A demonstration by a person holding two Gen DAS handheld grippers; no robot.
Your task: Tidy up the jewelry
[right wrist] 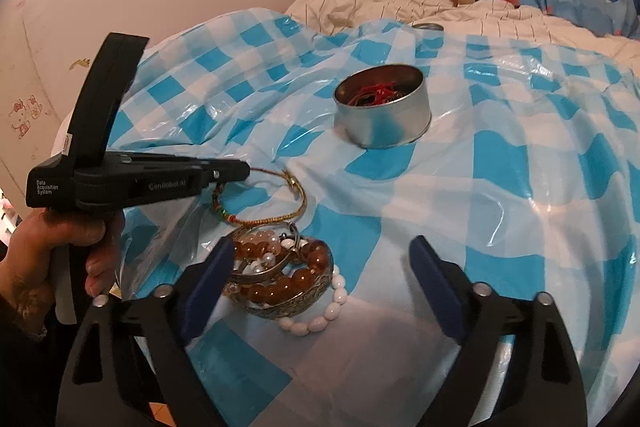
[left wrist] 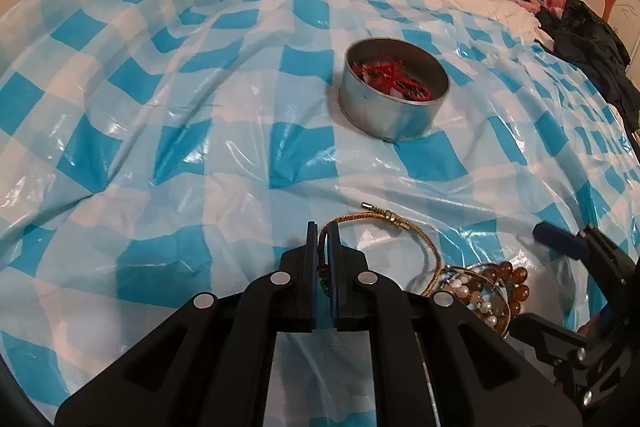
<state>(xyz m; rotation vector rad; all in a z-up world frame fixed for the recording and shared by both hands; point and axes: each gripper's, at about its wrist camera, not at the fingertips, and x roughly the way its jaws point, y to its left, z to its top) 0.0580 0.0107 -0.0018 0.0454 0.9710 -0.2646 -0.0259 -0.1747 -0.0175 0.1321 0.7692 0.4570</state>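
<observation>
Pinching the gold cord bracelet point(left wrist: 384, 217) between closed fingers point(left wrist: 311, 247) of the left gripper point(left wrist: 323, 239) at six o'clock in the left wrist view, cord looping toward three o'clock; sitting at twelve o'clock on the checkered plastic sheet point(left wrist: 200, 131), a round tin point(left wrist: 394, 95) holding red cords.

Hovering wide open and empty in the right wrist view, right gripper point(right wrist: 324, 267) fingers point(right wrist: 214, 279) flanking the bracelet pile point(right wrist: 280, 275) at six o'clock; tin point(right wrist: 382, 107) lying at twelve o'clock, left gripper point(right wrist: 240, 167) clamping the cord at nine o'clock.

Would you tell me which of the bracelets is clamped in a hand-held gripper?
The gold cord bracelet: the left hand-held gripper pinches its cord, while the amber, pearl and white bead bracelets lie loose in the pile.
</observation>
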